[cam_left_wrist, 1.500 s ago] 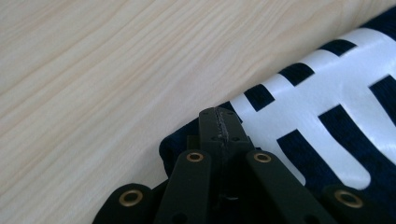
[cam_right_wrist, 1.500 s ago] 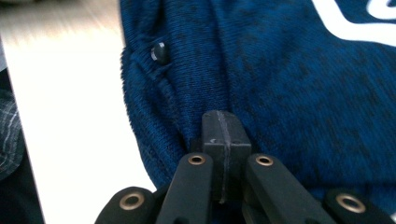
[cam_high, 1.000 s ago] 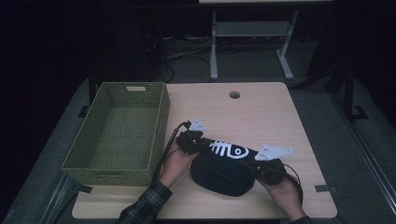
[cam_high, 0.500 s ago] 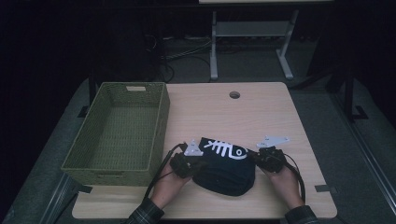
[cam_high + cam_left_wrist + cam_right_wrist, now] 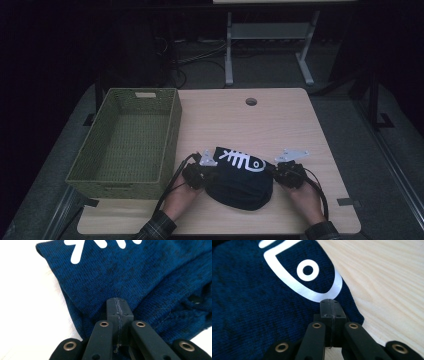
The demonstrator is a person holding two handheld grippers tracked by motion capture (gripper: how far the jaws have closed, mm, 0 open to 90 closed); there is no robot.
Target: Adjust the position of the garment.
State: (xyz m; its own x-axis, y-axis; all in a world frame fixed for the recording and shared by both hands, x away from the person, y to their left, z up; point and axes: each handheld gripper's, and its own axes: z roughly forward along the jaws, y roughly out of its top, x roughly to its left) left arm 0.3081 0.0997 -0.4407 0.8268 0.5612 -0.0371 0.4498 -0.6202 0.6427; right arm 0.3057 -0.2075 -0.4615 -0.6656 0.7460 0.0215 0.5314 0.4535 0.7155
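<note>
Near the front edge of the light wooden counter (image 5: pixel 300 120) lies a dark blue knitted garment (image 5: pixel 240 182), bunched into a rounded heap, with a white fish-skeleton print (image 5: pixel 241 160) across its upper fold. No lettering or brand can be read on it; the print is only bones, a head outline and a ring for an eye, the ring plain in the right gripper view (image 5: pixel 307 270).

At the heap's left end the left tool (image 5: pixel 206 171) is clenched, and in the left gripper view (image 5: pixel 118 311) its black jaws meet tight on a fold of the blue knit. At the right end the right tool (image 5: pixel 281 172) is likewise clenched; in the right gripper view (image 5: pixel 330 312) its jaws close together at the garment's edge, just under the white head outline, apparently pinching the cloth. A hand holds each tool from the counter's near side, and black cables trail back from them.

To the left of the garment, apart from it, stands an olive-green woven rectangular basket (image 5: pixel 170 135) with a cut-out handle in its far wall. A round cable hole (image 5: pixel 251 101) sits in the far part of the counter. Beyond it, on the dark floor, are a grey metal frame (image 5: pixel 270 35) and loose cables. Nothing lies between garment and basket.
</note>
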